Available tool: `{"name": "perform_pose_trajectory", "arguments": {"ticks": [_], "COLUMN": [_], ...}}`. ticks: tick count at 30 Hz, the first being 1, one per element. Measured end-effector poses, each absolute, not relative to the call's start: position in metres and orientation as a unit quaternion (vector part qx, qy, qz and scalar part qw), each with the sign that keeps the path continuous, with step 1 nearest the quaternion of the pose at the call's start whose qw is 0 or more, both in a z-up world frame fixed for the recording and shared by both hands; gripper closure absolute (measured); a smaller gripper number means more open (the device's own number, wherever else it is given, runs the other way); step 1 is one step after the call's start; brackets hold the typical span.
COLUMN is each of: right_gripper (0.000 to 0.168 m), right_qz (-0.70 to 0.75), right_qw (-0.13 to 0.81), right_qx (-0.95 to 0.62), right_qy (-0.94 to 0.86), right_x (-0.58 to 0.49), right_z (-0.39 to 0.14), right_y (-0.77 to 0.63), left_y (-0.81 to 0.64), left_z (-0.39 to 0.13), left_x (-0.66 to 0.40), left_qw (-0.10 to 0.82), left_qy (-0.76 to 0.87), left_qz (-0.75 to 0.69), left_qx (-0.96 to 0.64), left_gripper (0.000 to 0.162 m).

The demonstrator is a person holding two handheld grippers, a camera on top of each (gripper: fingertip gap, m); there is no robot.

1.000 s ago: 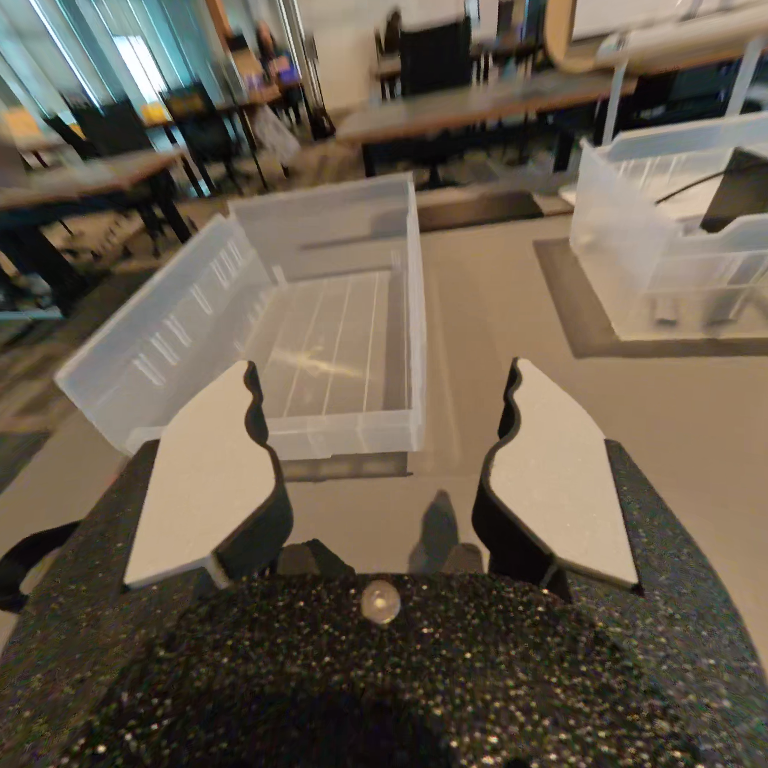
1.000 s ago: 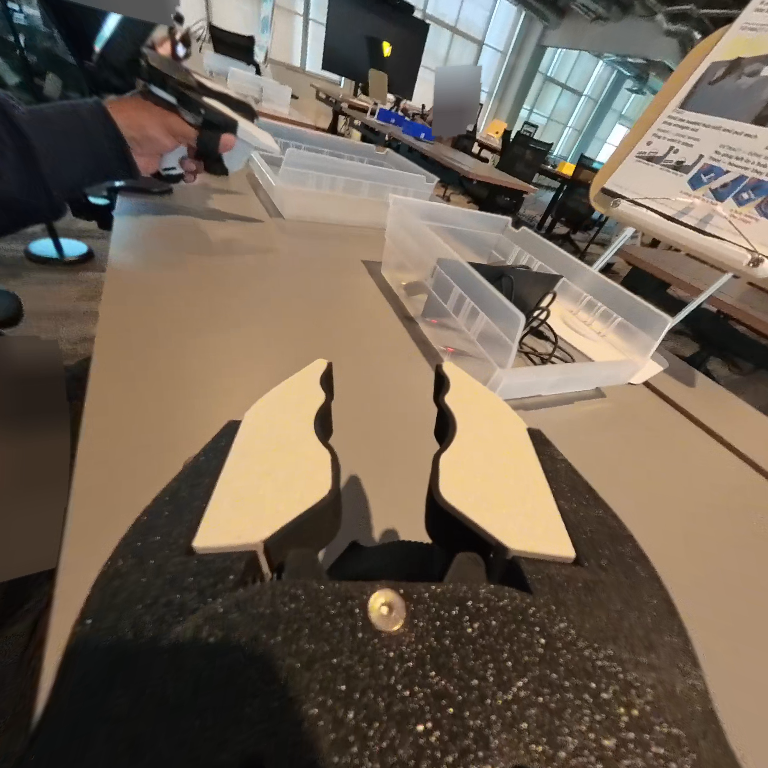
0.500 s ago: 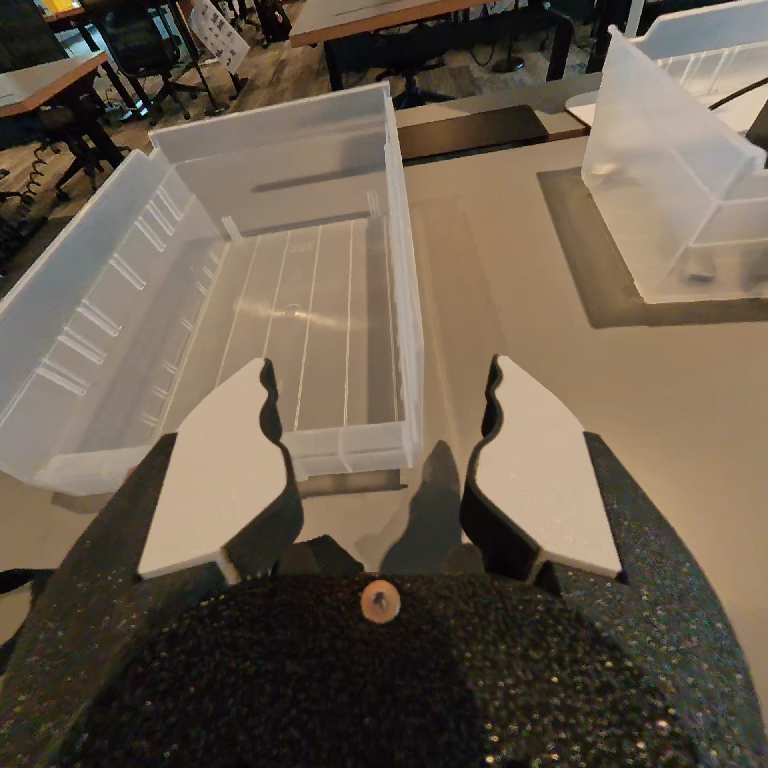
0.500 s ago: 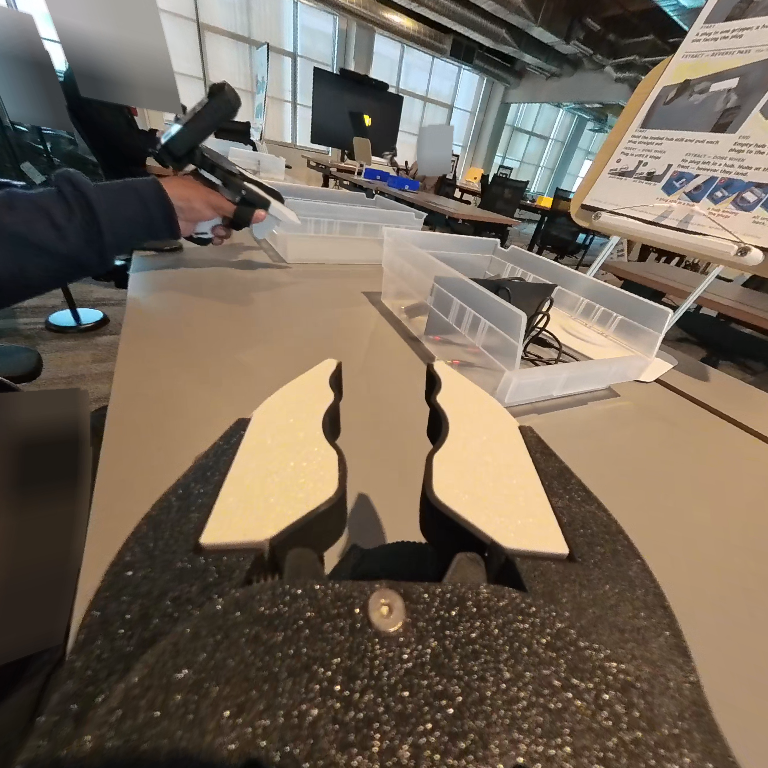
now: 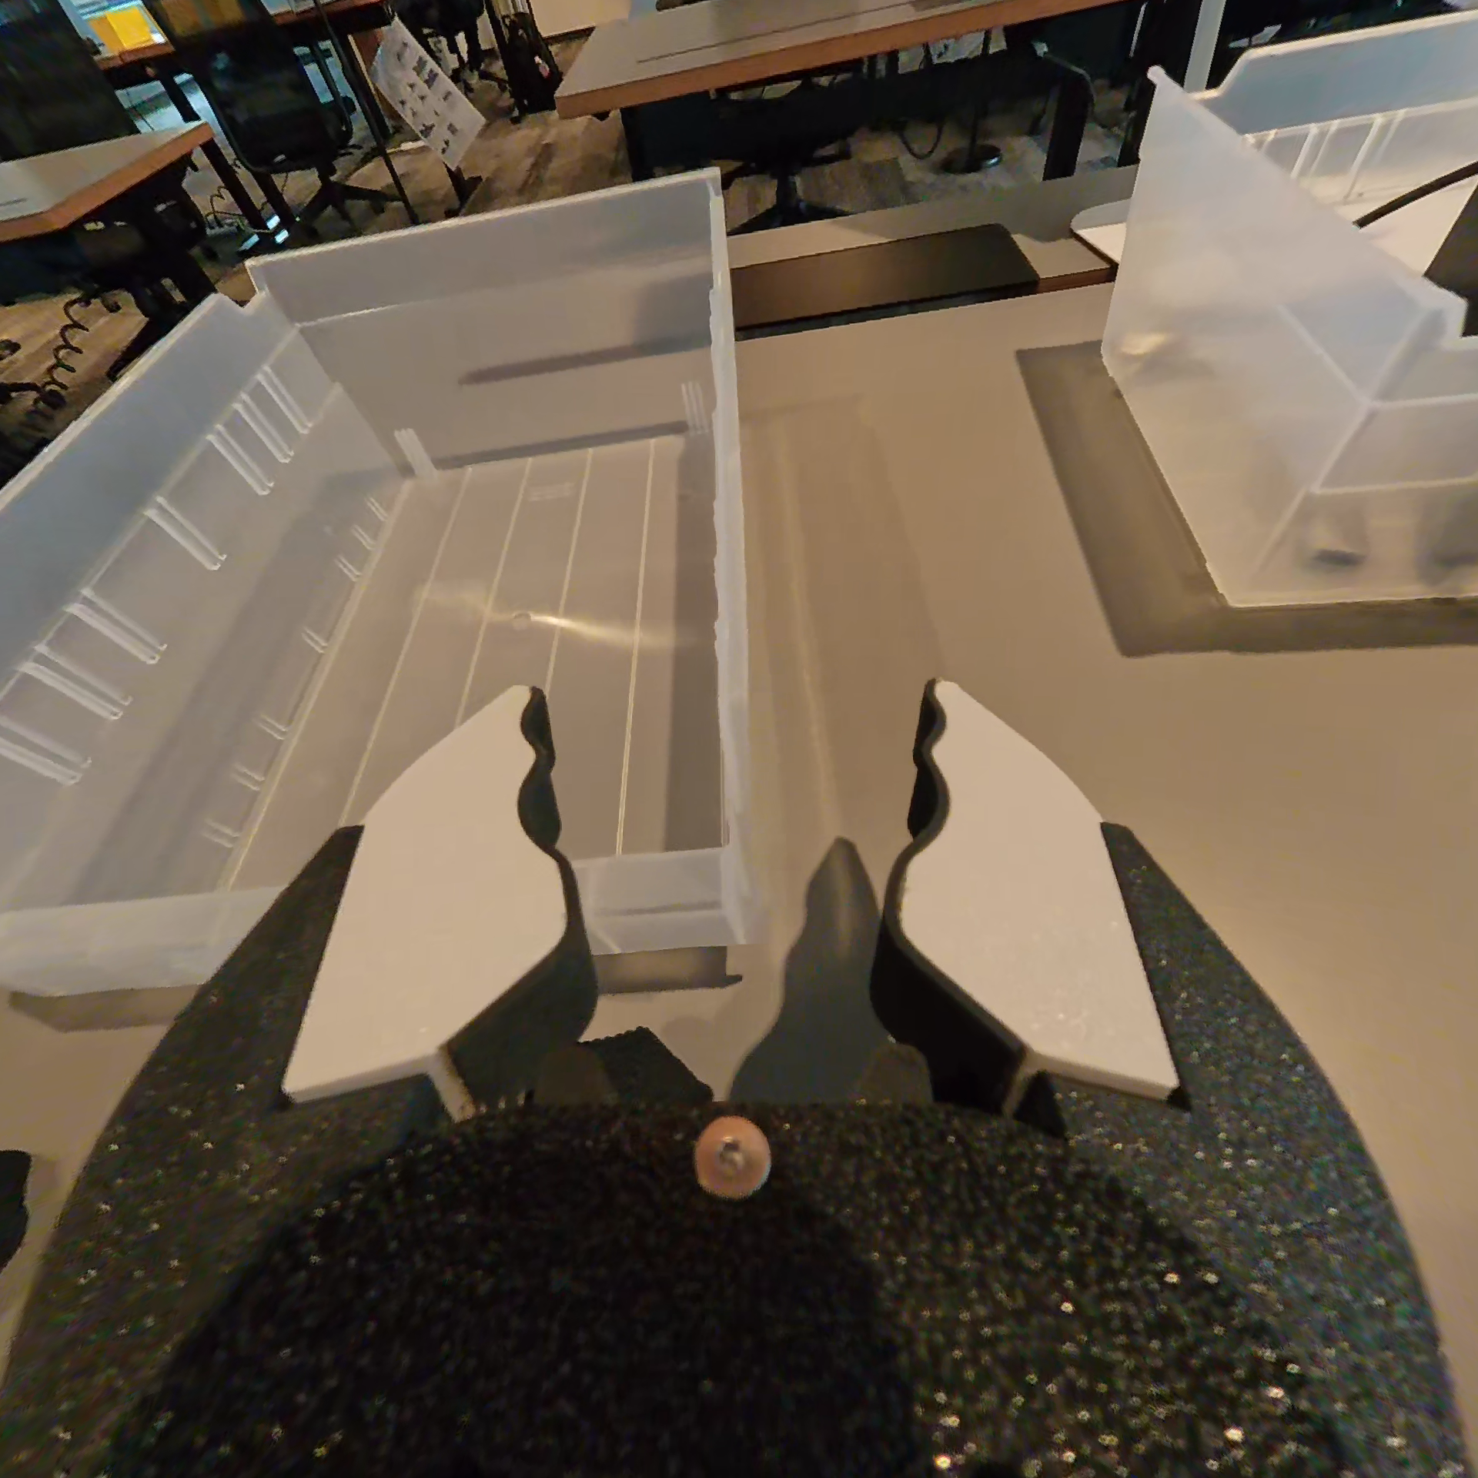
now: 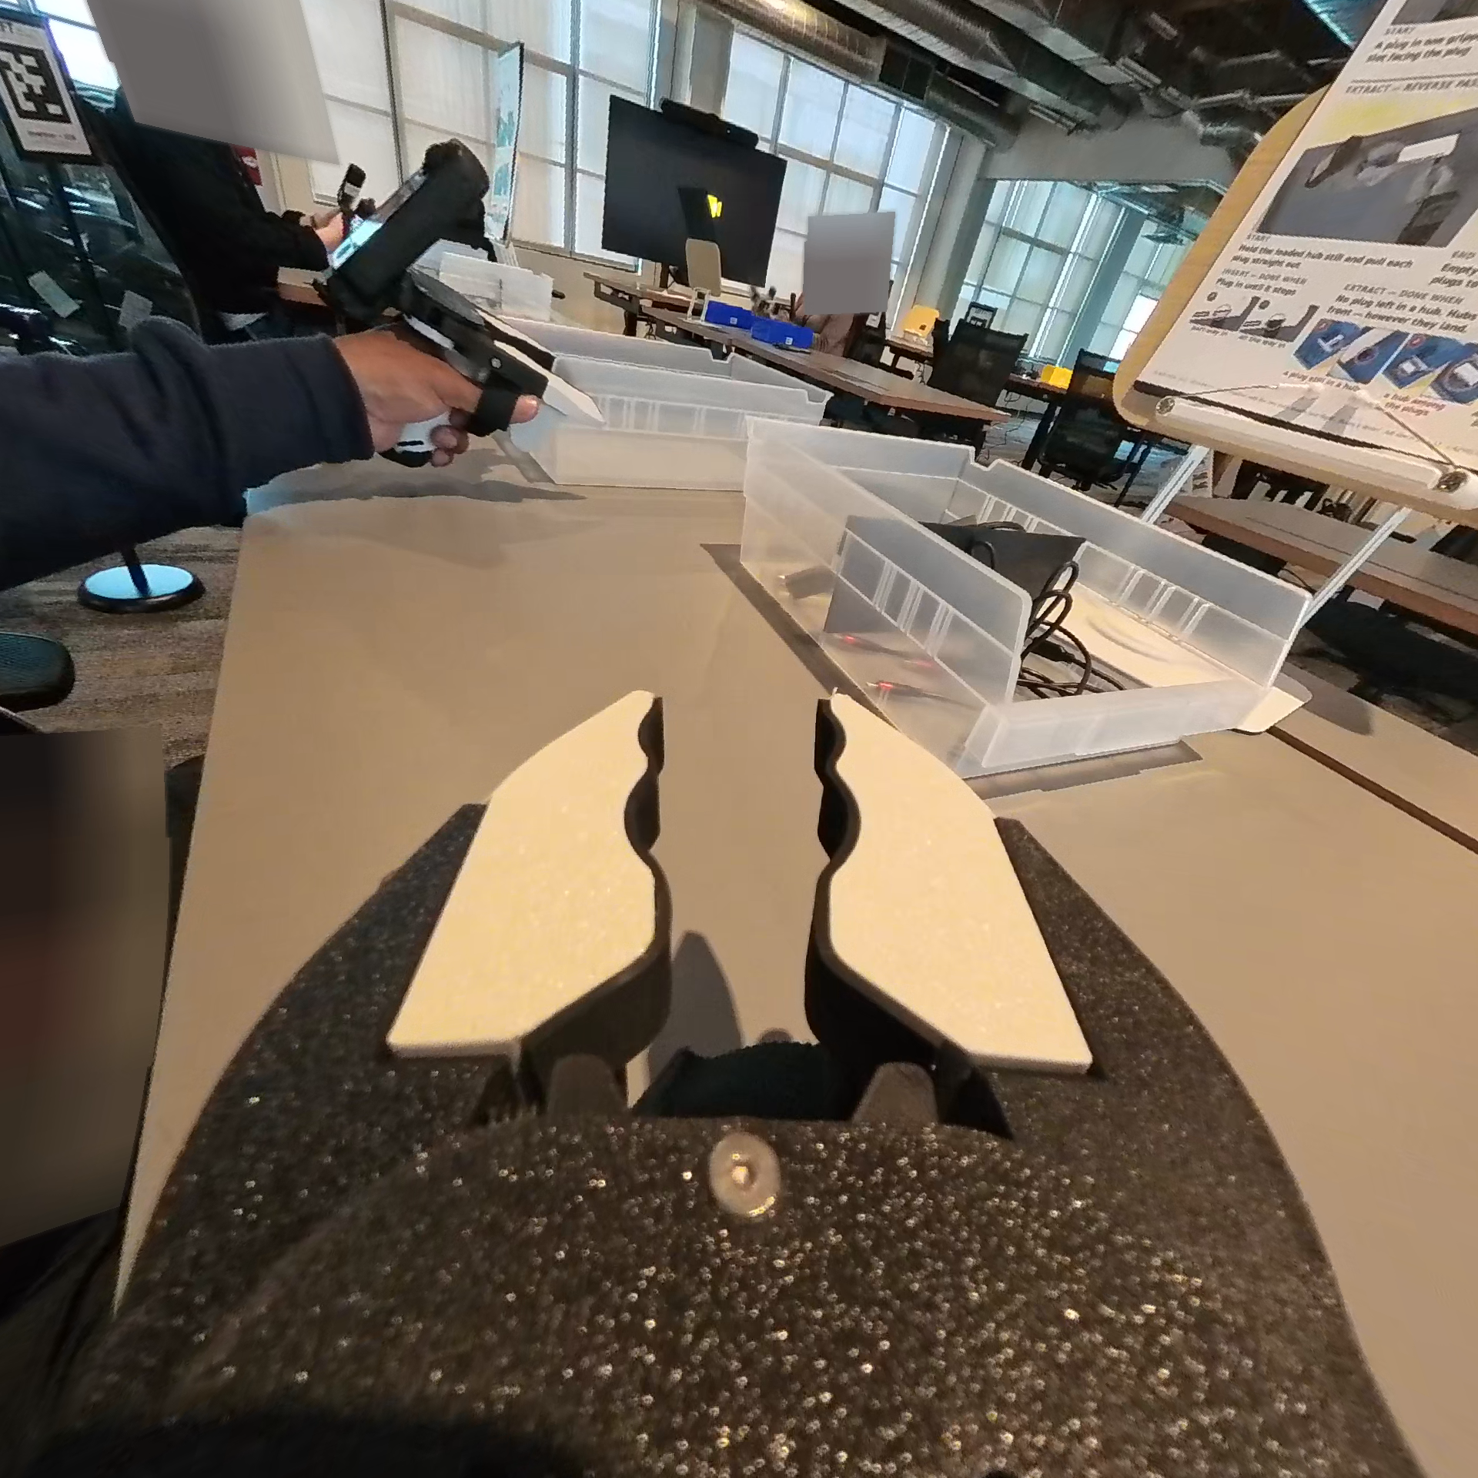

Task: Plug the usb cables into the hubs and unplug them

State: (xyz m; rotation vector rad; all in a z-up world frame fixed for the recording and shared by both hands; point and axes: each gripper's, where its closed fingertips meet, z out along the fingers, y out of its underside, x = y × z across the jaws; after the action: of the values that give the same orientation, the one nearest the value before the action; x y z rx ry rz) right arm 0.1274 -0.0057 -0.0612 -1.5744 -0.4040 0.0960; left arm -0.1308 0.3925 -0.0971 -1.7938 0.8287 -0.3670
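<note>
A: Left gripper (image 5: 732, 704) first: fingers spread wide, nothing between them. A second ago it looked out level across the room; now it has tipped down over the near corner of the empty clear bin (image 5: 724, 496), whose right wall runs ahead between the fingertips.

B: And the right gripper (image 6: 737, 704)?

A: A narrow gap, nothing held, bare table (image 6: 480, 624) under it. It has lifted its view a touch, otherwise hardly moved.

B: So what does that mean for the plugging?

A: My read is nothing has started. That bin has no cable or hub in it, so the left one is only getting into place.

B: Where are the cables, then?

A: Only the right view shows them: ahead and right of its fingers, the divided bin (image 6: 1000, 728) holds black cables (image 6: 1056, 632) beside a dark block (image 6: 1032, 552), possibly a hub. The left view catches just that bin's frosted end, far right.

B: Anything else?

A: The right view also shows the hand (image 6: 416, 392) carrying the left gripper, up left.
</note>
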Motion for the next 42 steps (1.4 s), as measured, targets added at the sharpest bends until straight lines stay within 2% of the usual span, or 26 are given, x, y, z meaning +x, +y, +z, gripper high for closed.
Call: {"name": "perform_pose_trajectory", "arguments": {"ticks": [22, 33, 42], "right_gripper": [0.134, 0.134, 0.113], "right_qz": [0.042, 0.041, -0.012], "right_qw": [0.684, 0.683, 0.610], "right_qx": [-0.705, -0.707, -0.751], "right_qy": [-0.182, -0.177, -0.252], "right_x": [0.126, 0.131, 0.173], "right_z": [-0.062, -0.061, -0.037], "right_y": [-0.005, -0.002, 0.084], "left_y": [0.401, 0.399, 0.395], "left_z": [-0.102, -0.097, -0.075], "left_x": [-0.129, -0.129, -0.142], "left_qw": [0.517, 0.536, 0.623], "left_qy": [0.354, 0.350, 0.309], "left_qz": [-0.140, -0.146, -0.148], "left_qx": [-0.767, -0.755, -0.704], "left_gripper": [0.080, 0.080, 0.077]}}
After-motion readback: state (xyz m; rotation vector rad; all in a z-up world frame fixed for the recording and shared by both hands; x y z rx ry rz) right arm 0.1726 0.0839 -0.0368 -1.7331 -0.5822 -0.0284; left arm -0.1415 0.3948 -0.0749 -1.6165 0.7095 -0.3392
